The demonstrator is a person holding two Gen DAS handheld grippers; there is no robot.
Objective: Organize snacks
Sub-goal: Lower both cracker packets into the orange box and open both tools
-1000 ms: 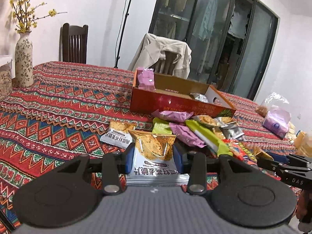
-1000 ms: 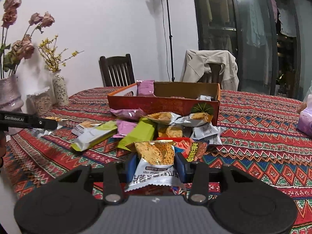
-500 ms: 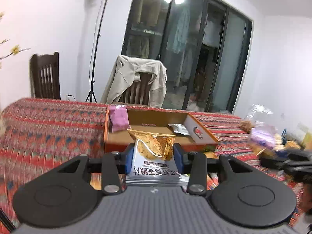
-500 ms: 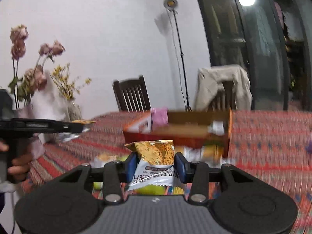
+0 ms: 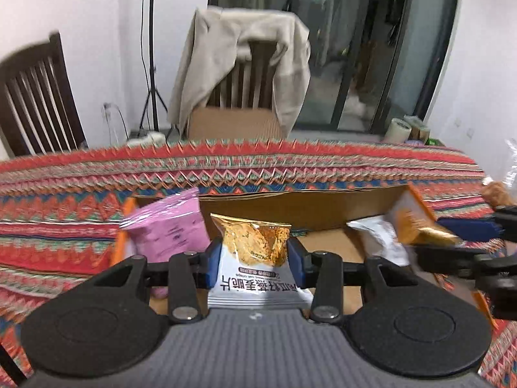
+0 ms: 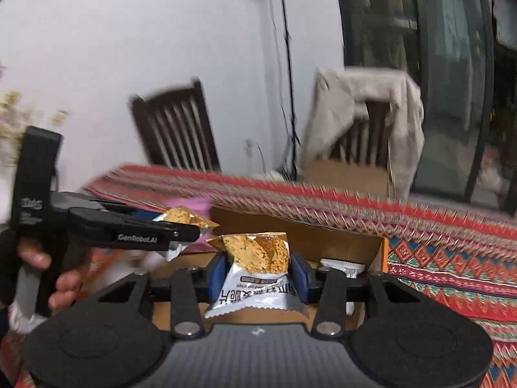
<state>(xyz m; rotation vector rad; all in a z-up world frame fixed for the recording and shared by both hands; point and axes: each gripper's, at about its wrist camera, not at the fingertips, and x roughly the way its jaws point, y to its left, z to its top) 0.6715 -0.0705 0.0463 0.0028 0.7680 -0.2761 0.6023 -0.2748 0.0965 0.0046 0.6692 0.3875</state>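
Note:
My left gripper [image 5: 255,260] is shut on a white and gold chip packet [image 5: 255,258] and holds it over the open cardboard box [image 5: 303,207]. My right gripper [image 6: 257,270] is shut on a like chip packet [image 6: 258,268], also over the box [image 6: 297,229]. A pink packet [image 5: 168,229] leans in the box's left end. A white packet [image 6: 342,266] lies at its right end. The right gripper shows at the right edge of the left wrist view [image 5: 458,232]. The left gripper shows at the left of the right wrist view [image 6: 181,223].
The box stands on a red patterned tablecloth [image 5: 80,174]. Behind the table are a dark wooden chair [image 5: 35,93], a chair draped with a beige jacket [image 5: 245,61] and a lamp stand [image 5: 150,48]. A clear bag [image 5: 504,181] lies at the far right.
Both grippers have risen from the snack pile with their chip packets and moved forward over the box. The loose snacks have dropped out of view.

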